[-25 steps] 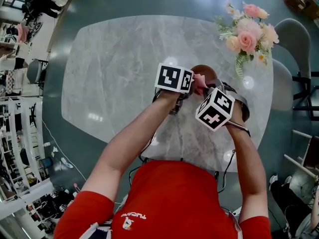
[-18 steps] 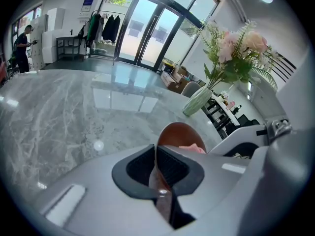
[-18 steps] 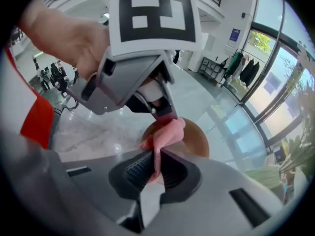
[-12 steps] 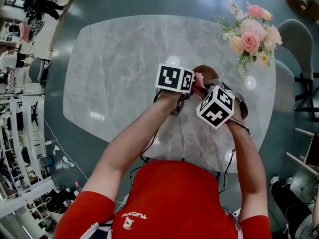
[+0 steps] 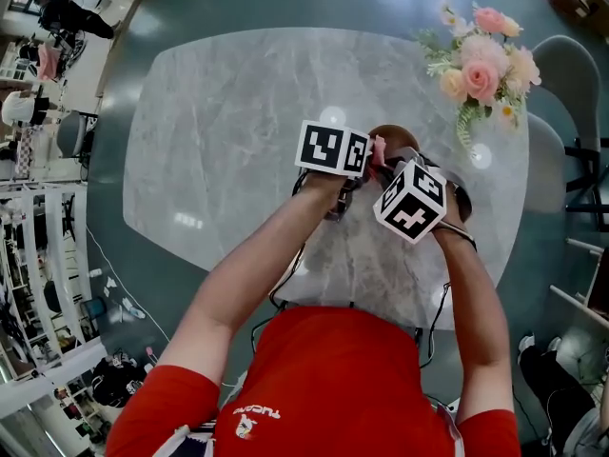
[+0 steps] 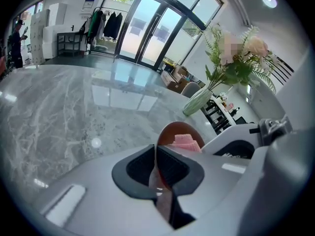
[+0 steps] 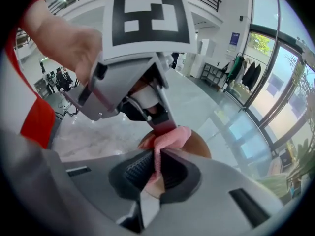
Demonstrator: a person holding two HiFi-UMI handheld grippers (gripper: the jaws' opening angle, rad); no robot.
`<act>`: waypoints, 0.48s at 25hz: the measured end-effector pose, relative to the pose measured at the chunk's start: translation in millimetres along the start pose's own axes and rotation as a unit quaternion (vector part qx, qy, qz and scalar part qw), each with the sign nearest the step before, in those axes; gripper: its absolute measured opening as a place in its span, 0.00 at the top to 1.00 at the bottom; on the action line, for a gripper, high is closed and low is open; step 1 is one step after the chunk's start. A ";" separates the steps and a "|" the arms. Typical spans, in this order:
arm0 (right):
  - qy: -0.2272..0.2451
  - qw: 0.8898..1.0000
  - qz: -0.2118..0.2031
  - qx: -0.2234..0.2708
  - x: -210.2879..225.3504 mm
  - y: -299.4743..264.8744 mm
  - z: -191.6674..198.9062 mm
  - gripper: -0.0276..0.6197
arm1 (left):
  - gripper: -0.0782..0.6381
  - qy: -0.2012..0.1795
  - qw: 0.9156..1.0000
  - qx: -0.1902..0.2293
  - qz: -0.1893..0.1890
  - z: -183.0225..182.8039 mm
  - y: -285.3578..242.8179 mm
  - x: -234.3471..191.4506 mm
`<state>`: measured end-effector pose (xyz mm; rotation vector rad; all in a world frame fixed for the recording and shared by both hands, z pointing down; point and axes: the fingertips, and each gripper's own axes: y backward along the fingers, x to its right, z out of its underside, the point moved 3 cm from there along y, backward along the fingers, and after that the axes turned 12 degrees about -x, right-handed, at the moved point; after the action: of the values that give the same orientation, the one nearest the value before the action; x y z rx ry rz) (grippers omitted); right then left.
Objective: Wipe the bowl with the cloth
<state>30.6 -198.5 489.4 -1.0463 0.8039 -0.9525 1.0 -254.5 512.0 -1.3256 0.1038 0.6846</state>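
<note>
Right gripper (image 7: 156,167), tight on pink cloth (image 7: 170,136), slightly farther forward at bowl (image 6: 170,131); left gripper (image 6: 156,168) tight on bowl rim.

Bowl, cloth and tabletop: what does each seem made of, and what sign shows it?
The bowl: smooth brown, perhaps wood or glazed ceramic; cannot tell. The cloth: soft pink fabric, folding limply. The tabletop: polished marble-like stone, grey veins, glossy reflections.

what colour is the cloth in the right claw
Pink. The cloth shows best in the right gripper view, pinched in the right claw.
</note>
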 end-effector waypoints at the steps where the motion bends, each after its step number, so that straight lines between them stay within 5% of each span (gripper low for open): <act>1: -0.002 1.000 0.004 0.001 2.2 -0.8 -1.6 0.93 | 0.86 0.001 1.000 0.000 0.002 0.3 -0.3 0.8; 6: -0.035 0.998 0.054 -0.010 24.1 -5.0 4.6 0.93 | 0.86 -0.002 1.000 -0.003 0.007 0.5 -2.7 4.6; 12: -0.047 0.997 0.065 0.005 32.7 -2.2 0.0 0.93 | 0.87 -0.008 1.000 -0.006 0.007 0.4 -2.8 7.5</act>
<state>42.5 -229.0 488.4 -1.0111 0.7794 -0.7910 8.3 -251.3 511.2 -1.3320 0.0972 0.7091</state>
